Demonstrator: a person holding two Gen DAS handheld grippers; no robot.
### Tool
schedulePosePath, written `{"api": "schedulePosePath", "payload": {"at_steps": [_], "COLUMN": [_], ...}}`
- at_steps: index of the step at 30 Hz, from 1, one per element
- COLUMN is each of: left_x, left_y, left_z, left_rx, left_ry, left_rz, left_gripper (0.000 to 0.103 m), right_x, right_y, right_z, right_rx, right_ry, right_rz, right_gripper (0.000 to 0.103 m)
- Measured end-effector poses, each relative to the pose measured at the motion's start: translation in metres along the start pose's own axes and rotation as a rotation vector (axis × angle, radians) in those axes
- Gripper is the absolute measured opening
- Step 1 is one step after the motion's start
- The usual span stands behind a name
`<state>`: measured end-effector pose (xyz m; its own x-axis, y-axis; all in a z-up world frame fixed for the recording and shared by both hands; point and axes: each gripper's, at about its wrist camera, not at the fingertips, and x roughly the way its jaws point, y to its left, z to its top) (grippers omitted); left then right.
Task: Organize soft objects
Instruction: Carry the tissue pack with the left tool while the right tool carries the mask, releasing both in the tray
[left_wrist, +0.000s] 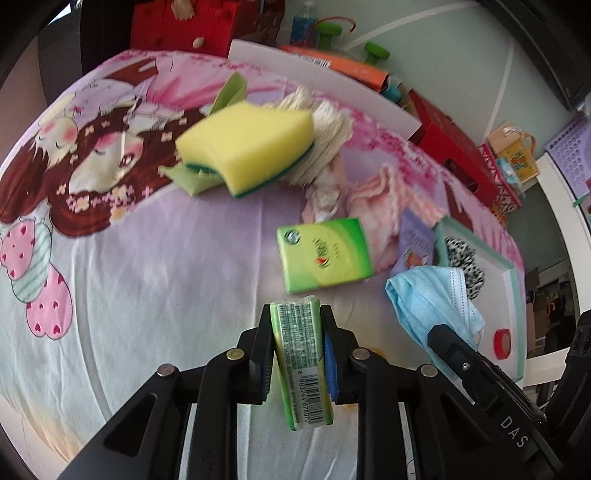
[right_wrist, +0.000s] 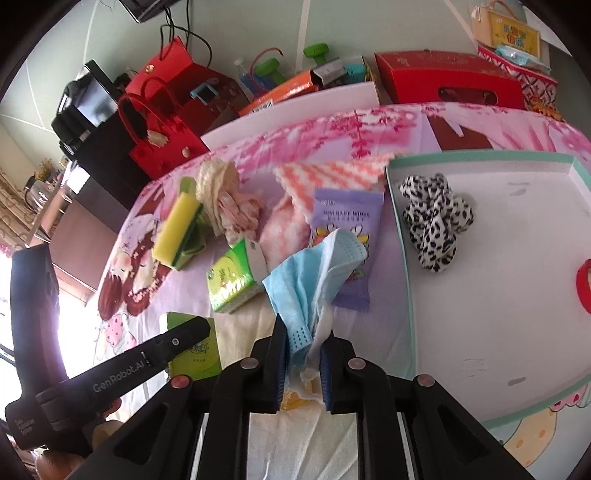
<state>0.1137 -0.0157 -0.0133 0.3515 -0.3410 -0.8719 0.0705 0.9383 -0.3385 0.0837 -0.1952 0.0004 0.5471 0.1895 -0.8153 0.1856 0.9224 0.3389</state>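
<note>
My left gripper (left_wrist: 295, 314) is shut on a green tissue pack (left_wrist: 301, 365), held on edge between the pads above the bedsheet. A second green tissue pack (left_wrist: 325, 254) lies flat just beyond it. My right gripper (right_wrist: 304, 328) is shut on a crumpled blue face mask (right_wrist: 314, 280), which hangs lifted next to the white tray with a teal rim (right_wrist: 480, 158). A leopard-print scrunchie (right_wrist: 436, 221) lies in the tray. A yellow-green sponge (left_wrist: 247, 147), a purple wipes pack (right_wrist: 347, 221) and a pink striped cloth (right_wrist: 332, 173) lie on the sheet.
A cream fringed bundle (right_wrist: 214, 184) sits beside the sponge. A red tape roll (right_wrist: 583, 288) lies at the tray's right edge. Red boxes (right_wrist: 450, 81), red bags (right_wrist: 162, 122) and a white board (right_wrist: 295, 107) line the far side of the bed.
</note>
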Motion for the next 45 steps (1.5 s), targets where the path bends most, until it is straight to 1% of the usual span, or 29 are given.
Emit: {"api": "schedulePosePath", "payload": {"at_steps": [4,8,10,13,19,22,24,28,34,39,45], "left_x": [-0.014,-0.028,-0.033,-0.035,-0.037,-0.037,-0.035,-0.028,-0.015,0.007,0.031], "left_y": [-0.005,-0.014,-0.017,-0.024,-0.047,-0.063,-0.076,-0.102,-0.15,-0.189,-0.215], "left_z": [0.002,0.004,0.006,0.007,0.008,0.009,0.01,0.012,0.01,0.003,-0.002], "left_rx": [0.02,0.05,0.064,0.085,0.125,0.154,0.184,0.243,0.348,0.443,0.491], "left_ry": [-0.056,-0.121,-0.138,-0.147,-0.137,-0.122,-0.106,-0.085,-0.047,-0.004,0.022], "left_rz": [-0.01,-0.019,-0.016,-0.019,-0.026,-0.04,-0.044,-0.039,-0.079,-0.104,-0.142], "left_gripper": [0.023,0.023,0.023,0.023,0.023,0.023,0.023,0.023,0.023,0.024,0.024], "right_x": [-0.012,-0.03,-0.036,-0.039,-0.054,-0.064,-0.067,-0.066,-0.07,-0.073,-0.076], "right_y": [0.0,0.001,-0.002,-0.01,-0.048,-0.071,-0.085,-0.113,-0.134,-0.151,-0.171], "right_z": [0.002,0.006,0.008,0.011,0.018,0.02,0.022,0.022,0.021,0.023,0.034], "right_rx": [0.007,0.005,0.011,0.032,0.118,0.165,0.198,0.26,0.301,0.335,0.353], "right_ry": [-0.039,-0.111,-0.138,-0.155,-0.202,-0.225,-0.233,-0.224,-0.215,-0.212,-0.214], "right_rz": [0.02,0.03,0.017,-0.015,-0.124,-0.186,-0.208,-0.214,-0.253,-0.281,-0.309], "right_gripper": [0.015,0.015,0.015,0.015,0.015,0.015,0.015,0.015,0.015,0.015,0.015]}}
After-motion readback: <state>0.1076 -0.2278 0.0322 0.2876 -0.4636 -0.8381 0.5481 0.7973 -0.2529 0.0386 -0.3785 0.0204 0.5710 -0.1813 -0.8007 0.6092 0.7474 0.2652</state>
